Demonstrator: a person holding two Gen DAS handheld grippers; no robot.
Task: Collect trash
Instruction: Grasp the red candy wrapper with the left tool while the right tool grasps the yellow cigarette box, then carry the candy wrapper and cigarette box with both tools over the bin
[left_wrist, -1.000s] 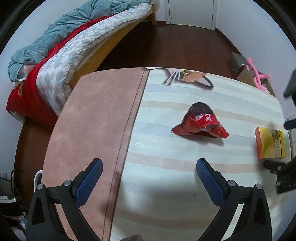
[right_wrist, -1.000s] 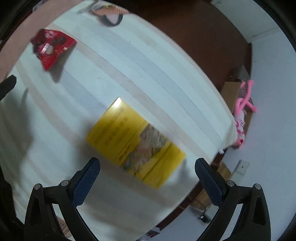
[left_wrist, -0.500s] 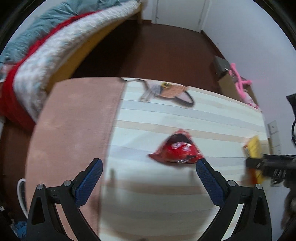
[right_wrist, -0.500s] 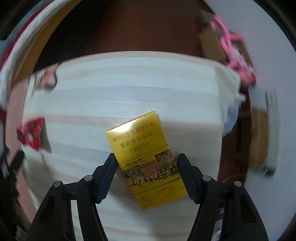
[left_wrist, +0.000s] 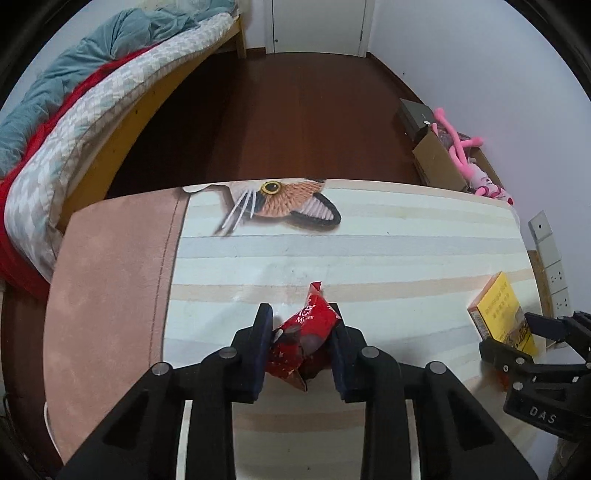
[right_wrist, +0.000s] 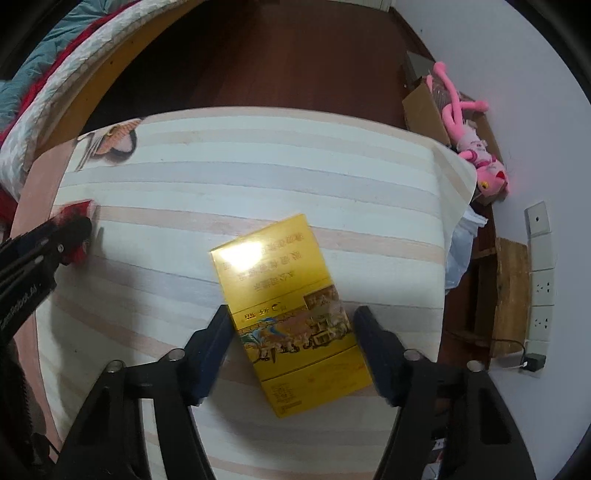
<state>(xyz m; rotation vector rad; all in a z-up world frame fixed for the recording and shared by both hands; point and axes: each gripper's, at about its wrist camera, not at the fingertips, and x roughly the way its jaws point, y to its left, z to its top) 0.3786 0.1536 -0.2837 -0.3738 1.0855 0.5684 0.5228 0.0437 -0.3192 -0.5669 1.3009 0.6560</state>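
A crumpled red snack wrapper (left_wrist: 312, 325) lies on the striped cloth (left_wrist: 369, 251) of the table. My left gripper (left_wrist: 300, 314) points down over it, and its jaws are closing with the blue pads pressing the wrapper from both sides. A yellow carton (right_wrist: 273, 266) lies flat near the cloth's right edge, slightly askew. My right gripper (right_wrist: 291, 314) straddles its printed end; its jaws are closing against the carton's long sides. In the left wrist view the yellow carton (left_wrist: 498, 310) shows at the far right, held from below by black fingers (left_wrist: 535, 325).
A cat-face print (left_wrist: 288, 203) marks the cloth's far edge; a pink-brown cover (left_wrist: 110, 277) lies to the left. A bed (left_wrist: 92, 92) stands far left beyond dark wood floor. A cardboard box with a pink plush toy (left_wrist: 458, 147) and wall sockets (right_wrist: 541, 288) are on the right.
The left gripper moved over the red wrapper and closed from wide open onto it. The right gripper rolled into line with the yellow carton and closed from wide open onto its sides.
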